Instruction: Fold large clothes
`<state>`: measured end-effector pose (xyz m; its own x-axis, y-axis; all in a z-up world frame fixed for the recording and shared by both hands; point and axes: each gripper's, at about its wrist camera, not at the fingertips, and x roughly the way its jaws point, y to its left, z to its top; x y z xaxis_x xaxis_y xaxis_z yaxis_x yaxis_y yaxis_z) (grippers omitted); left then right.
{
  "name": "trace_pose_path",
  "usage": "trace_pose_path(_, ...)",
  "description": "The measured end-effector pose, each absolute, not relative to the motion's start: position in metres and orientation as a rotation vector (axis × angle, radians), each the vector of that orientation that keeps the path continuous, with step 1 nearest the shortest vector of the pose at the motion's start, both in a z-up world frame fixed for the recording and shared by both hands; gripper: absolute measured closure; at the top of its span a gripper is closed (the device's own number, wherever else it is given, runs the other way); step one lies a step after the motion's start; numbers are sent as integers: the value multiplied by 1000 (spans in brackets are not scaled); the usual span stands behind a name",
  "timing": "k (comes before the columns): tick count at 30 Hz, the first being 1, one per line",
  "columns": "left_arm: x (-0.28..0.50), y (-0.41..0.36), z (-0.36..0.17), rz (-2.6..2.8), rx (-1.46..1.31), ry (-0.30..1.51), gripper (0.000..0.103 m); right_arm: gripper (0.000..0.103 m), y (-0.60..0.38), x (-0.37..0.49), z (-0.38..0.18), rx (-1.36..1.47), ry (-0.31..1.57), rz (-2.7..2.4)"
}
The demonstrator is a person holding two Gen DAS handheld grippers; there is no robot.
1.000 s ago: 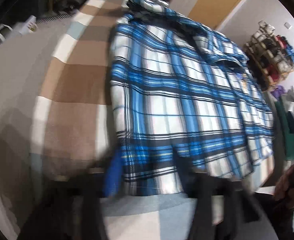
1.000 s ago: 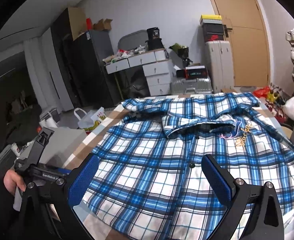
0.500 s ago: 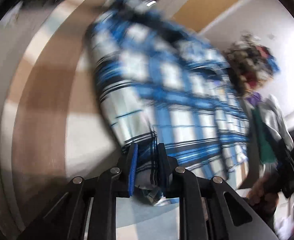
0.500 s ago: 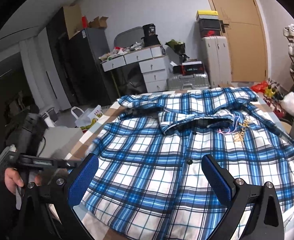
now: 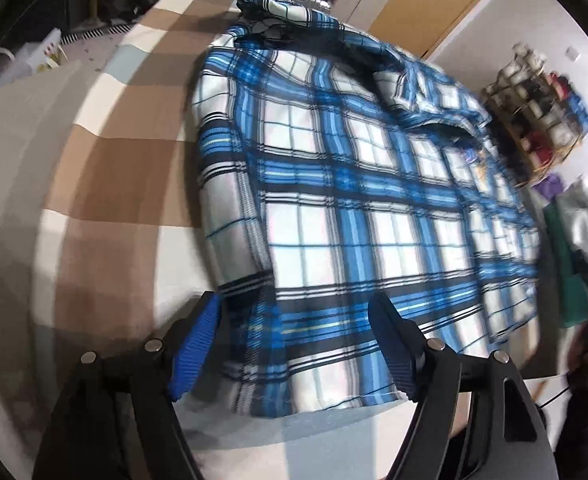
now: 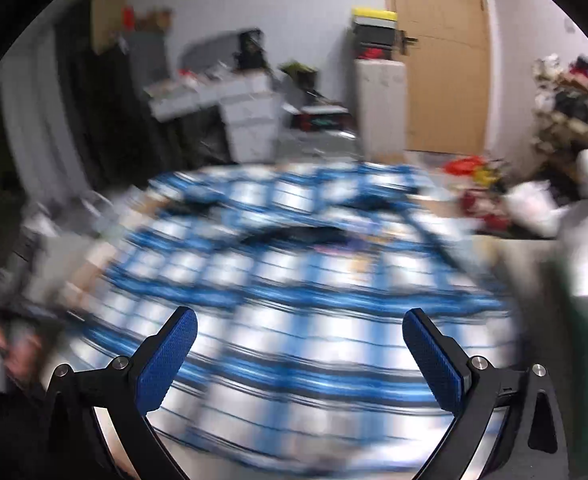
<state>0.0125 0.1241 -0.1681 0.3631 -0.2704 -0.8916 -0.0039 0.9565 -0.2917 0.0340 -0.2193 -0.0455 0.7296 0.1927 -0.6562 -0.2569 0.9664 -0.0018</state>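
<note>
**Left wrist view: plaid shirt between parted gripper fingers**

A blue-and-white plaid shirt point(image 5: 354, 208) lies spread on a brown, cream and pale-blue checked bedcover point(image 5: 125, 160), collar toward the upper right. At the frame's bottom, the left gripper point(image 5: 298, 344) has just been opening; its blue-padded fingers point(image 5: 195, 344) flank the shirt's hem without pressing it. A cluttered shelf point(image 5: 534, 108) stands at right.

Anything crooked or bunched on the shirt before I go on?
Yes. The shirt's near-left edge is turned over onto the front, uneven and rumpled at the hem corner between the left gripper's open jaws, which have just been opening. The collar lies askew.
</note>
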Motion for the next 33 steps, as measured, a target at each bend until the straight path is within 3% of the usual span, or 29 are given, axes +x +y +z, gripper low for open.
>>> trace_pose_path(7, 20, 114, -173, -186, -190, 1186, 24, 1, -300, 60, -81, -29, 980, 128)
trace_pose_path(15, 20, 100, -174, -168, -76, 1178, 24, 2, -297, 93, -104, -145, 1125, 6)
trace_pose_path(18, 21, 97, -174, -162, -43, 1181, 24, 11, -300, 103, -108, -181, 1149, -76)
trace_pose_path(24, 21, 99, -174, -170, -53, 1185, 24, 16, -294, 121, -121, -264, 1229, -131)
trace_pose_path(30, 21, 99, -174, -182, -60, 1187, 24, 44, -299, 135, -134, -290, 1304, -178)
trace_pose_path(32, 21, 98, -174, -182, -51, 1187, 24, 67, -302, 139, -132, -264, 1314, -173)
trace_pose_path(33, 21, 97, -174, -181, -42, 1187, 24, 94, -305, 139, -132, -263, 1320, -180)
